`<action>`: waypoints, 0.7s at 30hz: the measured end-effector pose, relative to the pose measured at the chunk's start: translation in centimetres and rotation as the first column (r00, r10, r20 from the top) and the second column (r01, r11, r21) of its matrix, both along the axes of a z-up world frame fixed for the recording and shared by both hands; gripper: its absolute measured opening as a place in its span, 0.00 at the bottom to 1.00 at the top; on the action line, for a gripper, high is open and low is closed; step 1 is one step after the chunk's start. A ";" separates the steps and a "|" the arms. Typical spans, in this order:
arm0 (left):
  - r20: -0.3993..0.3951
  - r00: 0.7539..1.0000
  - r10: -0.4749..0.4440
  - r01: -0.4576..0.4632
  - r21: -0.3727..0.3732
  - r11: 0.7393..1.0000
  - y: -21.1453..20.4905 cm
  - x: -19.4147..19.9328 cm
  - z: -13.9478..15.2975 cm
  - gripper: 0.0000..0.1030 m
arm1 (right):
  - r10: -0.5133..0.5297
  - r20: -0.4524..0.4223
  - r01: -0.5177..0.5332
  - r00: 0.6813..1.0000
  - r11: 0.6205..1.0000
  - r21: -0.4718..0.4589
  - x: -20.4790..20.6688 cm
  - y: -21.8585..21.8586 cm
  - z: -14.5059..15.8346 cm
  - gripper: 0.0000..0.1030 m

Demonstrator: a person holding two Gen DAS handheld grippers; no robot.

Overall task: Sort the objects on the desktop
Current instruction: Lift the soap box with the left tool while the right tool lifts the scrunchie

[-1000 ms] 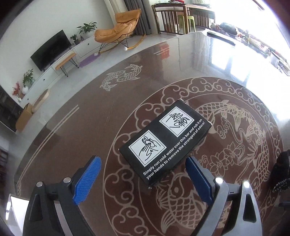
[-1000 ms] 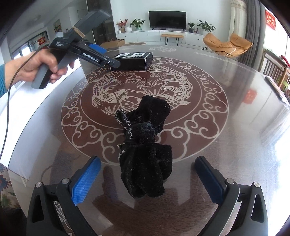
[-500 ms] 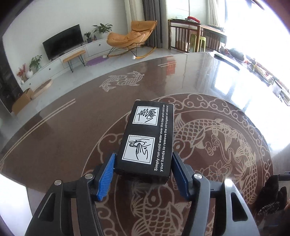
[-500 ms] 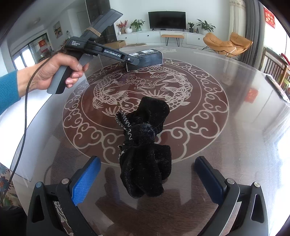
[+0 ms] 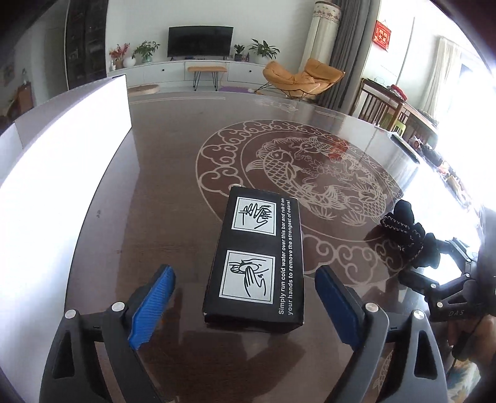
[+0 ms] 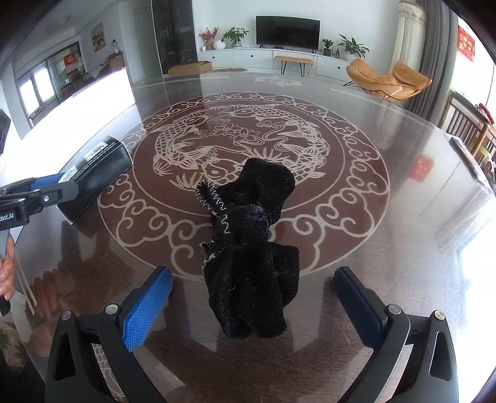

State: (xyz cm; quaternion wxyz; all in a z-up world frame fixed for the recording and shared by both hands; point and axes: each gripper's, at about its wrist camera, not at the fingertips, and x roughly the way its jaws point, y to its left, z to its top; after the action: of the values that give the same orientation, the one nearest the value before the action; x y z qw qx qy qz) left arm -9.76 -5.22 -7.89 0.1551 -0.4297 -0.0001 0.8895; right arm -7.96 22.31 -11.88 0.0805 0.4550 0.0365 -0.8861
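Table [image 5: 173, 192]: big round top, dark brown, glossy, strong glare; pale inlaid ring of cloud scrolls w/ carp + flowers at centre = carp medallion [image 6: 238, 136], used as landmark here.

White panel [image 5: 62, 148]: flat, matte, overexposed; lies on tabletop well left of medallion.

Room beyond table: TV [image 6: 287, 30] on long white low cabinet, potted plants either side, tan lounge chair [image 6: 387, 79] far right, grey curtains, wooden chairs at right edge.

Black cloth pouch [image 6: 251, 248]: velvety, crumpled, pale zigzag stitching along one edge; lies across near rim of medallion, half on scroll border, half on plain wood.

Black box [image 5: 257, 260]: rectangular carton, matte, two white line-drawn panels + white print along one long side; lies flat just outside medallion's left rim, far corner overlapping the scrolls.

Left gripper [image 5: 245, 307]: black frame, ribbed blue pads. Jaws just been opening; now spread wide either side of box's near end, clear gaps both sides – box released, resting on table.

Right gripper [image 6: 254, 307]: same build, jaws wide apart, pads clear of pouch; pouch's near end sits between them, ungripped.

Person's hand [image 6: 7, 269] on left tool's handle, left edge of right wrist view.
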 end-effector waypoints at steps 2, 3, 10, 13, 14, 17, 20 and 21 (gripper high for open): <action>0.011 0.999 -0.039 0.040 -0.030 0.999 0.7 -0.9 -0.3 0.90 | 0.018 0.002 -0.018 1.000 1.000 -0.018 -0.1 0.2 0.1 1.00; 0.021 0.998 -0.064 0.065 -0.057 0.996 1.2 -1.2 -0.6 0.90 | 0.039 0.019 -0.039 0.999 0.999 -0.020 -0.5 0.2 0.2 1.00; -0.014 0.995 -0.098 0.096 -0.125 0.988 2.3 -0.9 -0.6 0.56 | 0.088 0.146 -0.088 0.985 0.996 -0.004 -4.0 -0.1 1.9 0.37; -0.049 0.997 -0.055 0.053 -0.033 0.998 0.7 0.8 1.2 0.56 | 0.066 0.157 -0.062 0.985 0.998 -0.027 -3.9 0.0 3.4 0.33; -0.064 0.997 -0.039 0.039 0.000 0.999 0.0 1.5 2.2 0.56 | 0.076 0.142 -0.074 0.987 0.997 -0.023 -3.6 -0.3 4.2 0.33; -0.099 0.995 0.032 -0.021 0.111 0.994 -2.9 3.6 5.7 0.56 | 0.119 0.099 -0.116 0.988 0.993 -0.036 -3.2 -2.3 6.7 0.33; -0.139 0.984 0.114 -0.087 0.191 0.978 -7.4 5.3 9.8 0.56 | 0.183 0.038 -0.180 0.982 0.981 -0.068 -3.9 -6.2 10.4 0.33; -0.156 0.977 0.143 -0.110 0.201 0.973 -9.3 5.6 11.1 0.56 | 0.209 0.014 -0.207 0.978 0.975 -0.085 -4.2 -7.9 11.6 0.33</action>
State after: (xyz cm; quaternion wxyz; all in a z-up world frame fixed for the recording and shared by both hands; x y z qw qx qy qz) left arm -4.12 -14.48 3.26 0.1381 -0.3348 -0.0997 0.9268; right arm -12.11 14.45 -0.24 0.1920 0.4550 0.0460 -0.8683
